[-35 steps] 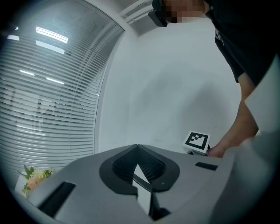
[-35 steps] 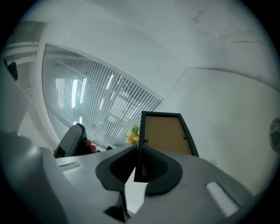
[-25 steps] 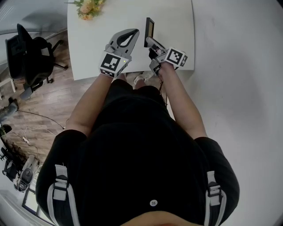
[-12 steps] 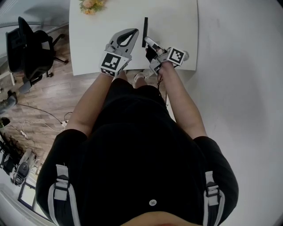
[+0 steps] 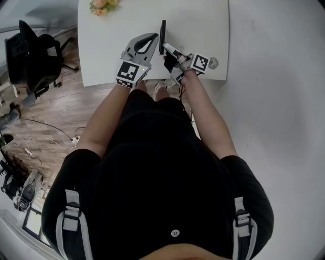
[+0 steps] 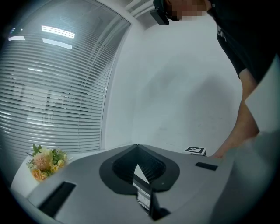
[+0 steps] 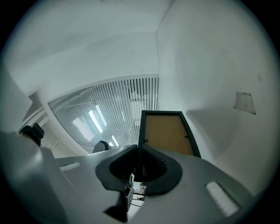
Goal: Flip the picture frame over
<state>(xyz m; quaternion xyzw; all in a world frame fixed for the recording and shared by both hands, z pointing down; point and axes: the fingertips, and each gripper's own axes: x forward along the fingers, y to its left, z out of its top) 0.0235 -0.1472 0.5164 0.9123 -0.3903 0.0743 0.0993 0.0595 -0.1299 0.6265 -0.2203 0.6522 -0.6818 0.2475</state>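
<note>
The picture frame point(image 5: 162, 35) is black-rimmed and stands on its edge above the white table point(image 5: 198, 25), seen edge-on in the head view. My right gripper point(image 5: 168, 50) is shut on its near rim. In the right gripper view the frame's brown backing point(image 7: 168, 133) faces the camera, with the rim pinched between the jaws of the right gripper point(image 7: 139, 149). My left gripper point(image 5: 151, 37) hovers just left of the frame, its tips very close to it. In the left gripper view the left gripper point(image 6: 137, 147) has its tips together with nothing between them.
A bunch of orange and pink flowers point(image 5: 104, 6) lies at the table's far left corner and shows again as flowers point(image 6: 43, 162) by the blinds. A black office chair point(image 5: 30, 56) stands on the wood floor to the left. A small round object point(image 5: 213, 63) sits near the table's right front corner.
The frame has swung from a tilt that showed its face to standing edge-on, and it has shifted left toward the left gripper. The right gripper rolled with it.
</note>
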